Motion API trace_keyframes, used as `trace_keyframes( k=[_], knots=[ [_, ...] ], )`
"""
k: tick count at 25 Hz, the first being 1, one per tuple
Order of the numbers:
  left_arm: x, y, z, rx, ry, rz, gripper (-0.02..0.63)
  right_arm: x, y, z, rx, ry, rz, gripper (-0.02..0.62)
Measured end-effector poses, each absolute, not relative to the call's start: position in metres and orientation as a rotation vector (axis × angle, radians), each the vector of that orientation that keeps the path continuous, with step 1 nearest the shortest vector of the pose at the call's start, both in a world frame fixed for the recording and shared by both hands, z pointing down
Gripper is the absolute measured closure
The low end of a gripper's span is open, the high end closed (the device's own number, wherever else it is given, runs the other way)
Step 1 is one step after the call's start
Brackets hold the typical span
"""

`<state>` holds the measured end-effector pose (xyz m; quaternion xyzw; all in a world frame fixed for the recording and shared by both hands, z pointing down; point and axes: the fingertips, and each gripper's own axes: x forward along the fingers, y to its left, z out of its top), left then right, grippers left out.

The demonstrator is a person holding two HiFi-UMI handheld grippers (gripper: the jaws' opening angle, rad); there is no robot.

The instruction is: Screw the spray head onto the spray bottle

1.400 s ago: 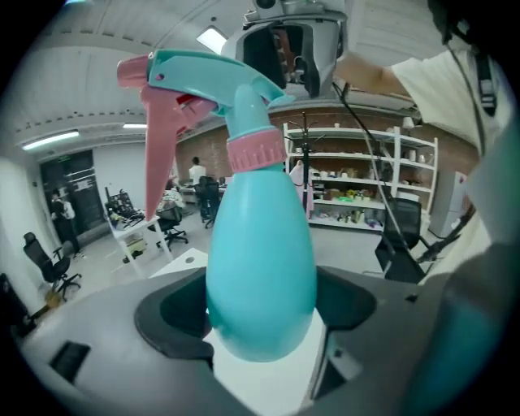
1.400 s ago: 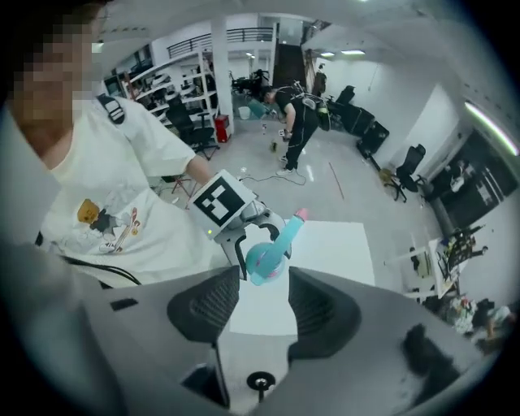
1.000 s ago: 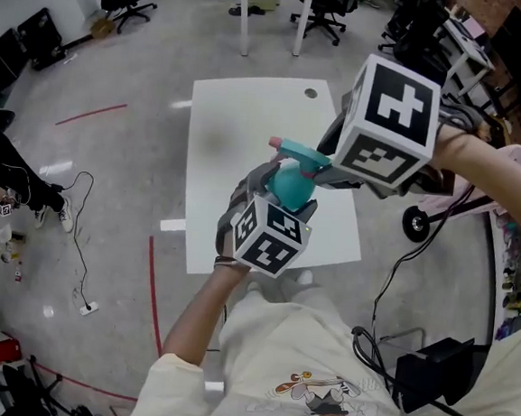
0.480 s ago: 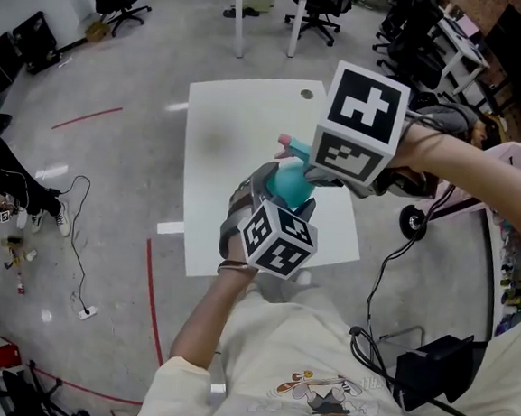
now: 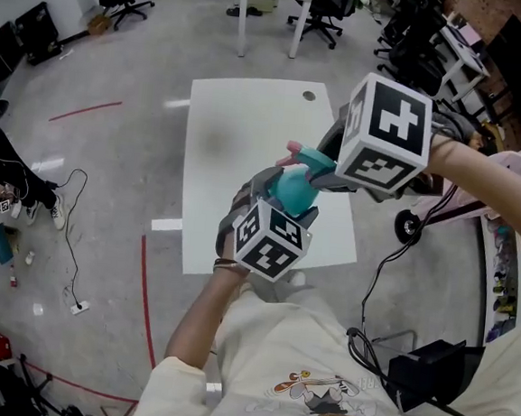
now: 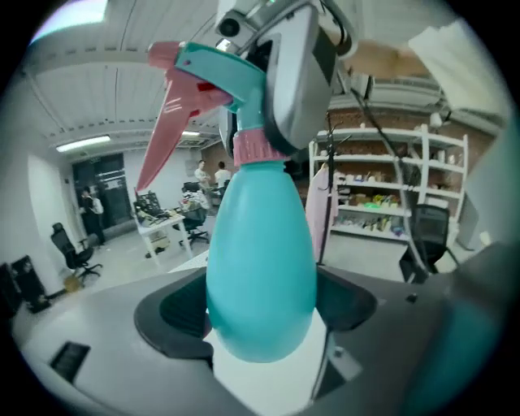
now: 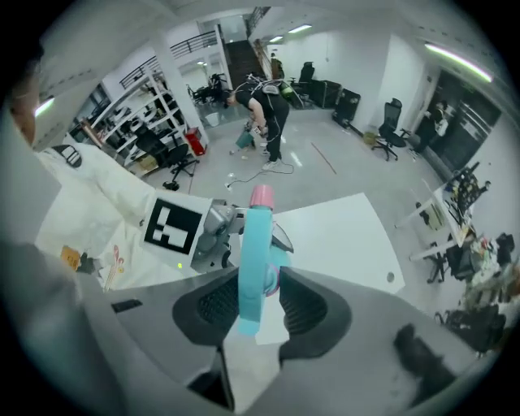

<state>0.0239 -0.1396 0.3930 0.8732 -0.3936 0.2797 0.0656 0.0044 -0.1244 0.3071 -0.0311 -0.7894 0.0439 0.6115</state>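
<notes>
Held in the air over the white worktop [image 5: 220, 154], a teal spray bottle [image 5: 291, 189] sits clenched by its lower body in the left tool [image 5: 284, 200], in front of the person. The spray head [image 5: 312, 159], teal with pink parts, stands on the bottle's neck. The right tool [image 5: 326, 167] points steeply down with the head between its jaws, which have just been closing, and its pads now grasp the head on either side.
</notes>
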Motion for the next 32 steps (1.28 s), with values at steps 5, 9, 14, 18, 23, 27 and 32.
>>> trace_keyframes(
  k=[5, 9, 14, 18, 23, 27, 32],
  knots=[
    [0.038, -0.109, 0.376, 2.760, -0.866, 0.777, 0.210, 0.015, -0.100, 0.293, -0.366, -1.841, -0.014, 0.465],
    [0.044, -0.086, 0.365, 2.855, -0.690, 0.834, 0.210, 0.022, -0.074, 0.281, -0.628, -1.823, -0.165, 0.465],
    [0.052, -0.056, 0.355, 2.938, -0.352, 0.787, 0.210, 0.034, -0.048, 0.271, -0.756, -1.774, -0.263, 0.465],
    [0.055, -0.046, 0.353, 2.913, -0.173, 0.701, 0.211, 0.043, -0.046, 0.275, -0.752, -1.708, -0.401, 0.465],
    [0.065, -0.032, 0.348, 2.808, -0.009, 0.542, 0.211, 0.043, -0.043, 0.275, -0.771, -1.671, -0.533, 0.465],
    [0.067, -0.023, 0.342, 2.771, 0.143, 0.456, 0.212, 0.048, -0.039, 0.274, -0.796, -1.638, -0.574, 0.465],
    [0.066, -0.029, 0.347, 2.871, -0.042, 0.626, 0.211, 0.050, -0.033, 0.276, -0.823, -1.636, -0.532, 0.465]
  ],
)
